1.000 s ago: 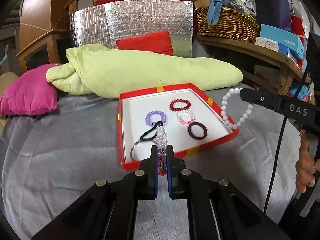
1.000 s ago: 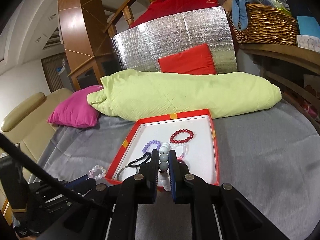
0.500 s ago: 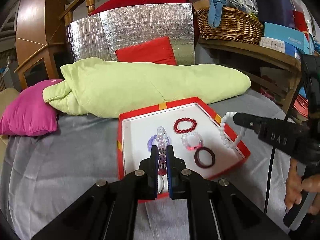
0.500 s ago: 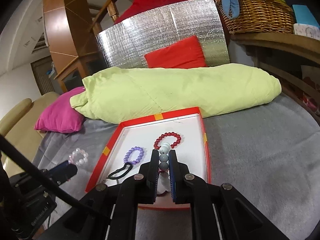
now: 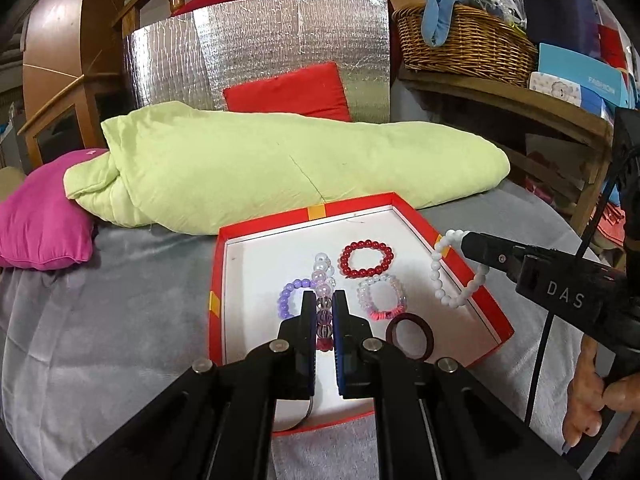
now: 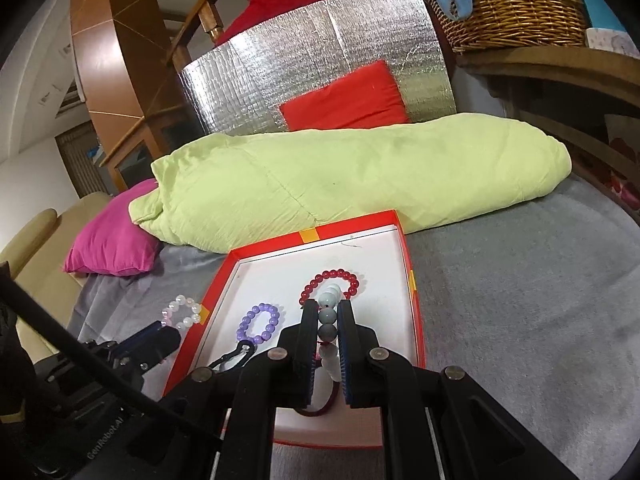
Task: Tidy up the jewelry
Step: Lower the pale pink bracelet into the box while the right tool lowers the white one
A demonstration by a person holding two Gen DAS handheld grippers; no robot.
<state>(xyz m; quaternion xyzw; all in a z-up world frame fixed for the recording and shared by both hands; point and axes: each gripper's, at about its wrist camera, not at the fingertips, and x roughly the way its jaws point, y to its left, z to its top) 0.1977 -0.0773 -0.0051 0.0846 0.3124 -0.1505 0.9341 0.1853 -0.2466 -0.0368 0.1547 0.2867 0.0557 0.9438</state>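
Two bracelets are held up over the red box (image 5: 416, 222): the left gripper (image 5: 323, 310) pinches a pink bead bracelet (image 5: 323, 280), and the right gripper (image 6: 325, 322) pinches a white bead bracelet (image 5: 452, 276). Both hang just above it. Below lie a purple bracelet (image 6: 258, 322) and a red bracelet (image 5: 366, 258), so each needs a bare spot.

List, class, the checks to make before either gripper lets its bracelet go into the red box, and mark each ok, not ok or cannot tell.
1. Left gripper grips the pink and clear bracelet: ok.
2. Right gripper grips the white bracelet: ok.
3. Pink and clear bracelet hangs over the red box: cannot tell; the two views disagree.
4. White bracelet is clear of the box rim: not ok; it hangs across the right rim.
5. Free floor in the box: ok, at the back.
6. Red bracelet and purple bracelet lie apart: ok.
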